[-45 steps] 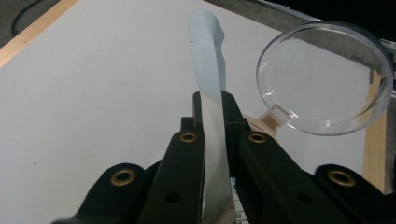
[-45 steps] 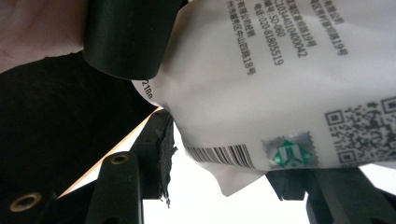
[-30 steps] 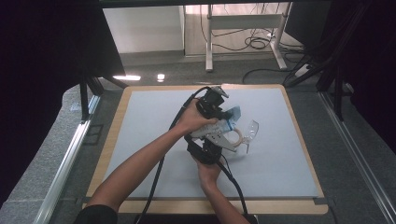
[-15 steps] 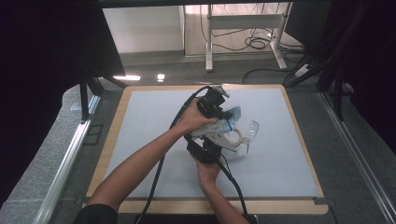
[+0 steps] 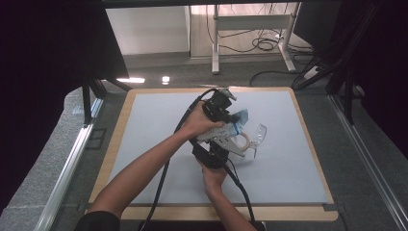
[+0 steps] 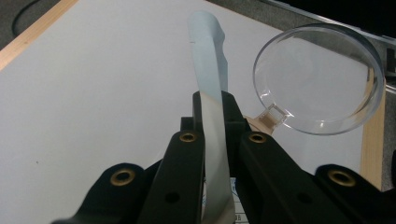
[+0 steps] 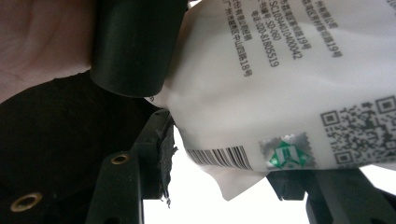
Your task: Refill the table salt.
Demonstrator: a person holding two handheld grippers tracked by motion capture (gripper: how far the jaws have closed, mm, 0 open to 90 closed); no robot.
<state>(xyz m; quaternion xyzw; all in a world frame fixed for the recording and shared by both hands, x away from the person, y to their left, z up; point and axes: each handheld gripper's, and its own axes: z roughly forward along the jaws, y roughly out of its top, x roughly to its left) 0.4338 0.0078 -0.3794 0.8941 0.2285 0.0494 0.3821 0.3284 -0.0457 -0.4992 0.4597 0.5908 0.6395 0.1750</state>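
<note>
At the mat's centre, a packet is clamped edge-on between the left gripper's jaws, its printed face is set between the right gripper's half-spread jaws at six o'clock, whose grip cannot be told, and a magnifier is seen at two o'clock.

Both forearms come in from the bottom of the high view and meet near the middle of the bench; the left arm runs long and slantwise, its hand wrapped round the left claw, whose jaws are pressed tight together on a thin packet (seen edge-on in its own view); the right hand sits just below, lifting the right claw, jaws partly apart.
</note>
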